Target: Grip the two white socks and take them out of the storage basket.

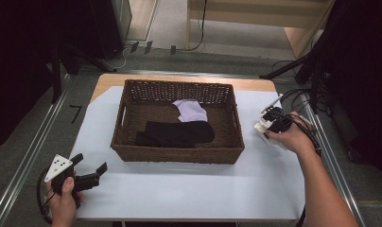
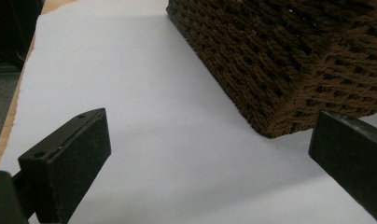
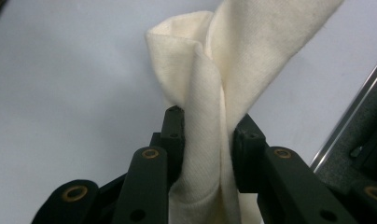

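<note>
A brown wicker basket (image 1: 127, 152) stands mid-table, holding a black cloth (image 1: 177, 134) and a lilac cloth (image 1: 191, 110). My right gripper (image 1: 268, 124) sits just right of the basket, shut on a cream-white cloth (image 3: 210, 93) that bunches up between its jaws and trails off toward the table's right edge. My left gripper (image 1: 90, 165) hovers at the front left of the table, jaws wide apart and empty. In the left gripper view the basket's corner (image 2: 280, 70) lies ahead of that gripper (image 2: 210, 154).
A white sheet (image 1: 189, 189) covers the tabletop. A metal rail (image 1: 335, 161) runs along the table's right side. Cables (image 1: 298, 97) lie past the far right corner, and dark stands rise on both sides.
</note>
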